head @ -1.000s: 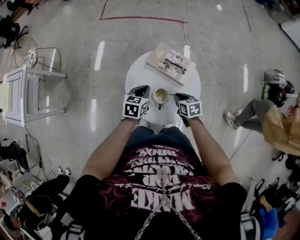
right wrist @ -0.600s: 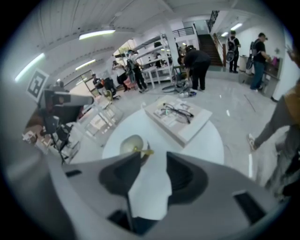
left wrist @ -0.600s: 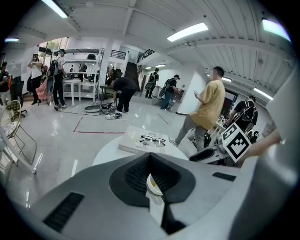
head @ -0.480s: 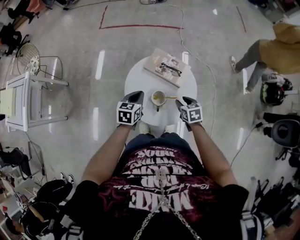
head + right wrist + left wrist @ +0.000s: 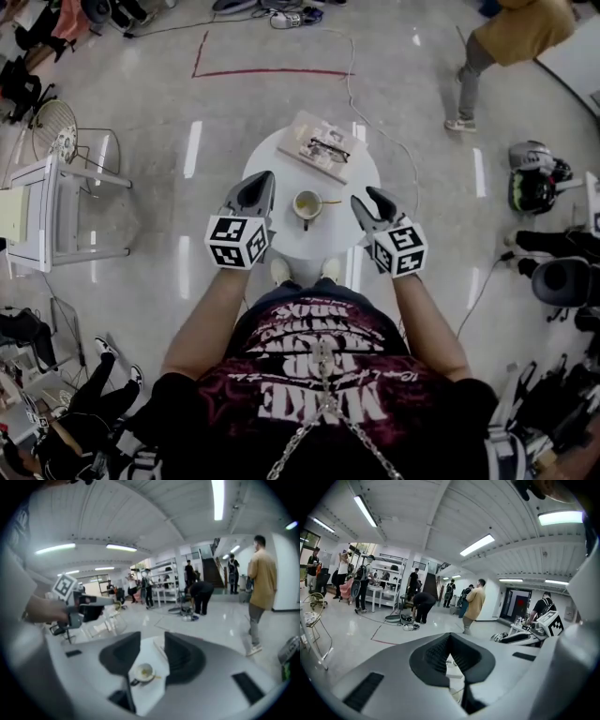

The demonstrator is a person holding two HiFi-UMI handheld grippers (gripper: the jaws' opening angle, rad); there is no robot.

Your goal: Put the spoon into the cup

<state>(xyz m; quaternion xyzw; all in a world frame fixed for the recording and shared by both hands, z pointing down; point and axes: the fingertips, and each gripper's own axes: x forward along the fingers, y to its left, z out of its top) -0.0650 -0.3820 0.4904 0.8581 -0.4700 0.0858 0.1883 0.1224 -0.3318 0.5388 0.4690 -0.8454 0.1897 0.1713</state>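
Observation:
A white cup (image 5: pixel 307 204) stands mid-way on the small round white table (image 5: pixel 281 236). The spoon (image 5: pixel 329 202) rests in it, its handle poking out to the right. My left gripper (image 5: pixel 260 181) hovers to the cup's left, its jaws together and empty. To the cup's right, my right gripper (image 5: pixel 374 200) is raised above the table; its jaws have just been opening and nothing is between them. In the right gripper view the cup (image 5: pixel 144 671) shows far below, through the gap of that gripper (image 5: pixel 152 641). The left gripper (image 5: pixel 449 640) points out over the room.
A book with glasses on it (image 5: pixel 319 147) lies at the table's far edge. A white stand (image 5: pixel 47 202) and a wire chair (image 5: pixel 52 114) are on the left. A person (image 5: pixel 506 33) walks at top right; a helmet (image 5: pixel 532 176) and a cable (image 5: pixel 361 98) lie on the floor.
Both grippers have lifted off the table toward the camera and spread apart. The right jaws have let go of the spoon, which stays in the cup. The person in tan walked away.

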